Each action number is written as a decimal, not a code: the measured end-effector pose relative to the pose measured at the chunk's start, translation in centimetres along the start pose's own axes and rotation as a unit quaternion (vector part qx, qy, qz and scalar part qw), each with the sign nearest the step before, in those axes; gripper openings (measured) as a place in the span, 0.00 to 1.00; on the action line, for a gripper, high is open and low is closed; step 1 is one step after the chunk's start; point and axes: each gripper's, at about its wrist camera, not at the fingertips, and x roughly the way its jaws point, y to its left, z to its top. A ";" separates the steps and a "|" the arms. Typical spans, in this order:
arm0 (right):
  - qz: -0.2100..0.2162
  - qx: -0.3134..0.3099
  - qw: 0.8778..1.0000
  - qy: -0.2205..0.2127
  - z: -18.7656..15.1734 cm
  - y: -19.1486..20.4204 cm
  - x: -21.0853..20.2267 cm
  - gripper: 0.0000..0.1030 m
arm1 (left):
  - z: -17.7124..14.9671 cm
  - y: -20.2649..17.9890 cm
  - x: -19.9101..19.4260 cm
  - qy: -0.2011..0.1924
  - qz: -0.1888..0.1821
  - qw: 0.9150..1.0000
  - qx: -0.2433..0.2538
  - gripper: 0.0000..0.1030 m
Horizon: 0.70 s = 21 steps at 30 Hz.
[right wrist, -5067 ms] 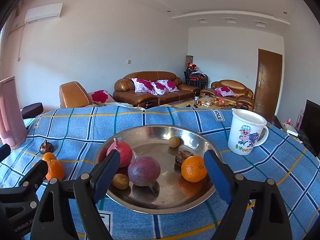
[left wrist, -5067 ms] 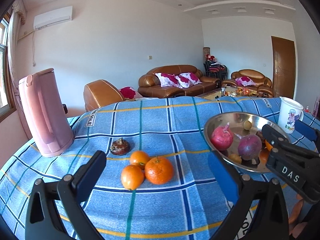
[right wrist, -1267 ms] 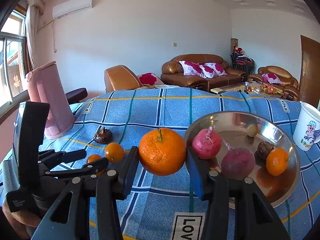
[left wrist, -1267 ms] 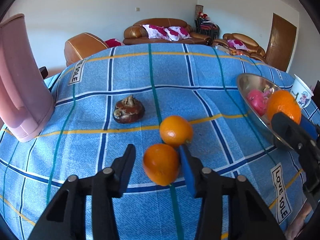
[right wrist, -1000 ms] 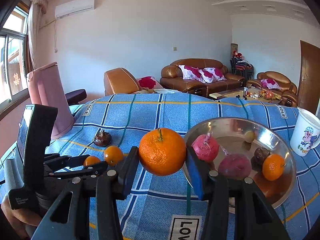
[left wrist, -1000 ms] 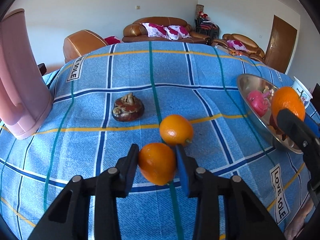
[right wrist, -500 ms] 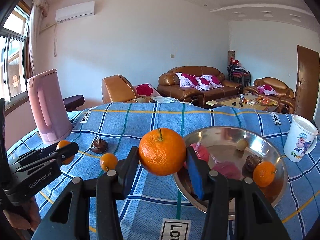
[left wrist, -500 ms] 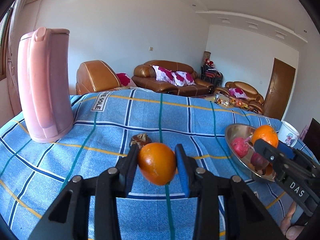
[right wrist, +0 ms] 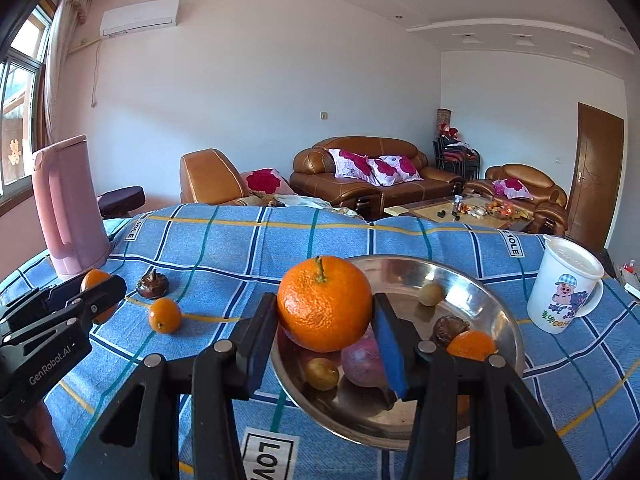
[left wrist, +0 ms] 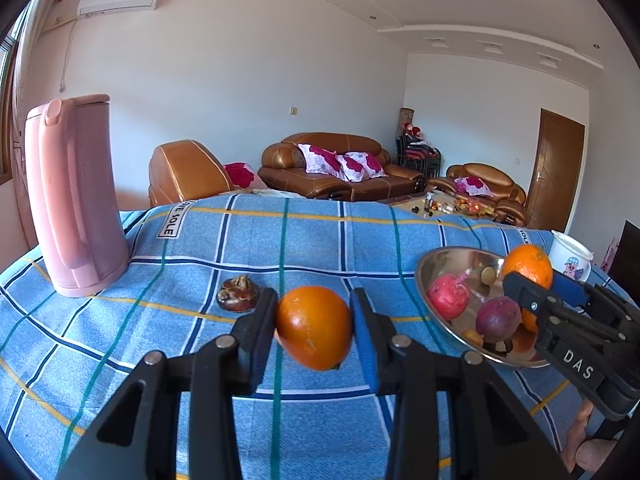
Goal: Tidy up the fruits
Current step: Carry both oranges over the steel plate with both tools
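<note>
the right gripper pinches a large orange between its two pads, stem up, and holds it just over the near-left rim of the steel bowl, so the drop point lies straight ahead and slightly right of the jaws; this hand is by my reading the nearer to the bowl and likely the first to let go. the left gripper is likewise clamped on fruit, a smaller smooth orange fruit lifted clear of the blue checked cloth, and for it the bowl lies off to its right, across the other tool, so it has a sideways carry left. the large orange is bumpy-skinned, bright, round with a short green stem; the smaller one is glossy, darker, slightly egg-shaped. in the bowl sit a pink-red fruit, a purple one, a small orange and some small yellowish and brown fruits. out on the cloth remain one little orange and a brown mangosteen-like fruit.
</note>
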 end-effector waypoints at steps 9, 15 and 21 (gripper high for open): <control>-0.011 -0.001 1.000 0.002 0.0 -1.9 -0.1 0.48 | -0.1 -3.5 0.3 0.001 -0.016 1.000 0.015 0.38; -0.020 0.002 1.000 0.002 -0.1 -3.3 -0.1 0.48 | -0.2 -5.4 0.6 0.002 -0.025 0.999 0.021 0.38; -0.035 0.006 0.999 0.006 -0.1 -5.0 0.3 0.48 | -0.1 -7.8 1.0 0.003 -0.044 0.999 0.028 0.38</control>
